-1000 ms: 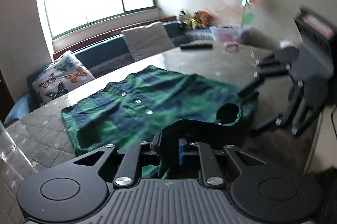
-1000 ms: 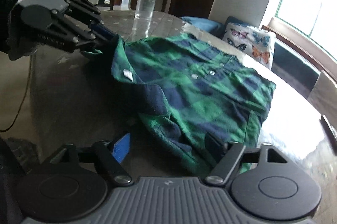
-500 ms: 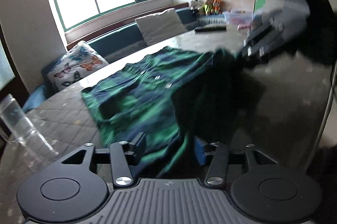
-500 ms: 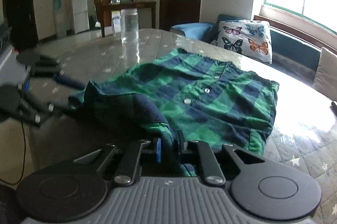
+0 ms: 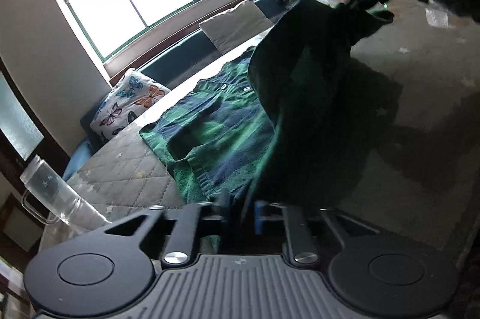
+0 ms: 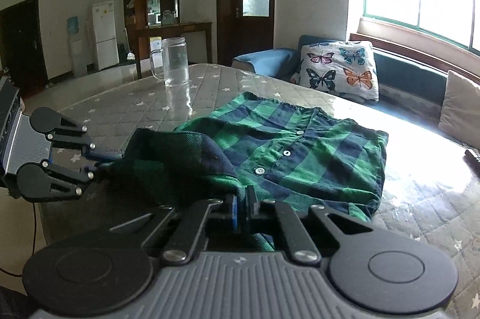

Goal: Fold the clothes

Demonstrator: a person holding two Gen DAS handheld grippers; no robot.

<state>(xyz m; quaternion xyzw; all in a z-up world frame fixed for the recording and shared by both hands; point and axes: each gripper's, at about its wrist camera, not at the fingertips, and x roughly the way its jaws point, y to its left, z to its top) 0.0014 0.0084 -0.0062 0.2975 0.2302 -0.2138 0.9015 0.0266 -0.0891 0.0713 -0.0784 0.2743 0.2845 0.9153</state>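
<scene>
the green and navy plaid shirt (image 6: 300, 151) lies button side up across the middle of the right wrist frame, on a quilted star-print table (image 6: 426, 199). its near edge is lifted off the surface. the right gripper (image 6: 241, 209), at the lower centre of that frame, has its jaws pressed together on a fold of the cloth. the left gripper (image 6: 99, 158), at the left edge of the same frame, pinches the other end of the raised edge, so a dark band of fabric hangs stretched between the two.

in the left wrist view the lifted part shows as a dark hanging panel in the centre and upper right, with the flat part of the shirt behind it toward the middle left.

this looks like the start of a fold: the near portion is raised and not yet laid over the body. the next move calls for both grippers to carry the edge forward together, level and taut, then lower it onto the buttoned front. a glass jar (image 6: 175, 65) stands in the upper centre, well apart from the shirt.
</scene>
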